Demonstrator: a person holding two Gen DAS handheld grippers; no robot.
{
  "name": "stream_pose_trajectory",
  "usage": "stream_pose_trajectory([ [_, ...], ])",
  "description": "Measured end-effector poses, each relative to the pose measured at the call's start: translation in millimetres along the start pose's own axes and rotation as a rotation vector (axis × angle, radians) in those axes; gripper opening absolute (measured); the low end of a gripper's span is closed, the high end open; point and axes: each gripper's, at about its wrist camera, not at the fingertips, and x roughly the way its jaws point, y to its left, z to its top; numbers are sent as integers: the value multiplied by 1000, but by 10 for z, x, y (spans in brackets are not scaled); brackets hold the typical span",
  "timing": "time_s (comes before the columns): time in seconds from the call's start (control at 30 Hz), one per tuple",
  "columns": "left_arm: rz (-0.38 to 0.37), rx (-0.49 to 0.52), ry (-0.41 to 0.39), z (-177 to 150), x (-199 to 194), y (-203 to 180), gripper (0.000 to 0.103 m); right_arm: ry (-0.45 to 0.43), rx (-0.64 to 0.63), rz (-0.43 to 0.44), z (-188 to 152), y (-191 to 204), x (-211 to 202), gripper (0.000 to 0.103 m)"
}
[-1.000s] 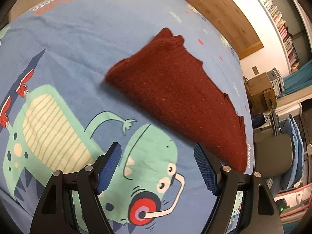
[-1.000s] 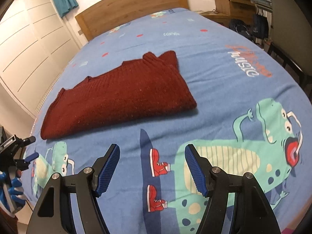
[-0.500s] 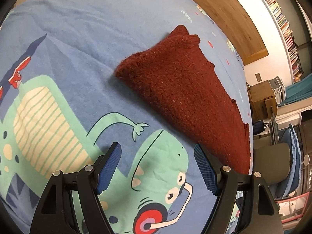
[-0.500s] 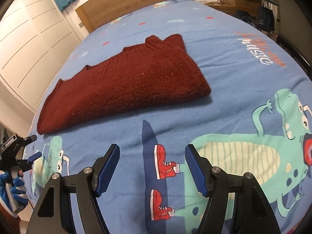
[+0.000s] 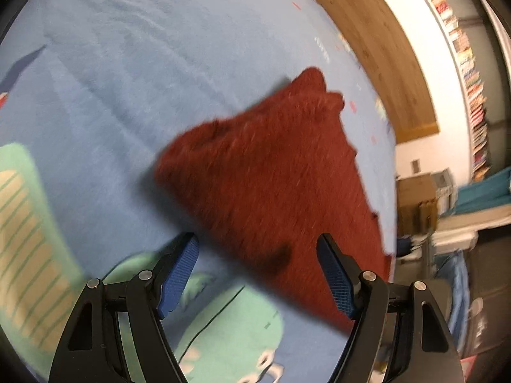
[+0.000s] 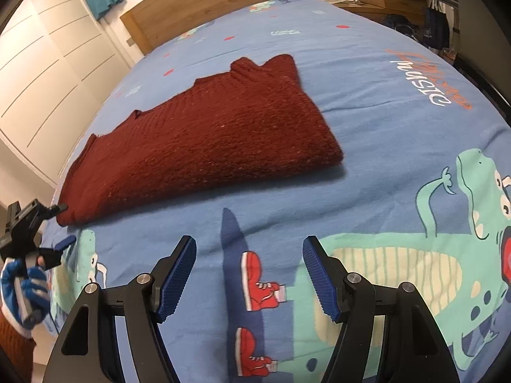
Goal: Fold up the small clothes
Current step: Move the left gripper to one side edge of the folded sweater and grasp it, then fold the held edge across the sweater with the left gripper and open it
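A dark red knitted sweater (image 6: 207,140), folded into a long band, lies across the blue dinosaur-print bedspread (image 6: 367,102). In the left wrist view, which is blurred, the sweater (image 5: 271,175) fills the middle. My left gripper (image 5: 257,239) hangs over its near edge with the jaws closing; the knit shows between the fingers, but the pads are not pressing on it. The right wrist view shows that gripper (image 6: 64,224) at the sweater's left end, held by a blue-gloved hand (image 6: 22,290). My right gripper (image 6: 249,242) stands open over bare bedspread, short of the sweater's long near edge.
A wooden headboard (image 6: 204,6) closes the far end of the bed. White wardrobe doors (image 6: 48,70) stand to the left in the right wrist view. Cardboard boxes (image 5: 415,198), a bookshelf (image 5: 472,79) and clutter sit beyond the bed's edge in the left wrist view.
My left gripper has moved in and down toward the sweater's edge, rolling as it went, so the knit now lies between its fingers. The right gripper has sunk slightly closer to the bedspread.
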Motion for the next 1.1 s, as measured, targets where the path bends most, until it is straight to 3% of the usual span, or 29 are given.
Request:
stream_pose_trajectory([
  [0.13, -96, -48, -20, 115, 81, 37, 61, -2, 10, -8, 15, -60, 1, 70],
  [0.3, -221, -148, -36, 251, 197, 178, 38, -3, 13, -8, 26, -88, -9, 70],
  [0.47, -268, -183, -50, 335, 161, 224, 20, -13, 13, -5, 47, -109, -49, 70],
  [0.63, -258, -121, -59, 401, 73, 14, 17, -25, 21, 4, 55, -154, -101, 70],
  [0.83, -312, -110, -48, 409, 102, -384, 17, -40, 33, 24, 23, -214, -197, 70],
  [1.1, -466, -153, 5, 285, 216, -887, 16, -79, 67, 29, -13, -403, -404, 70],
])
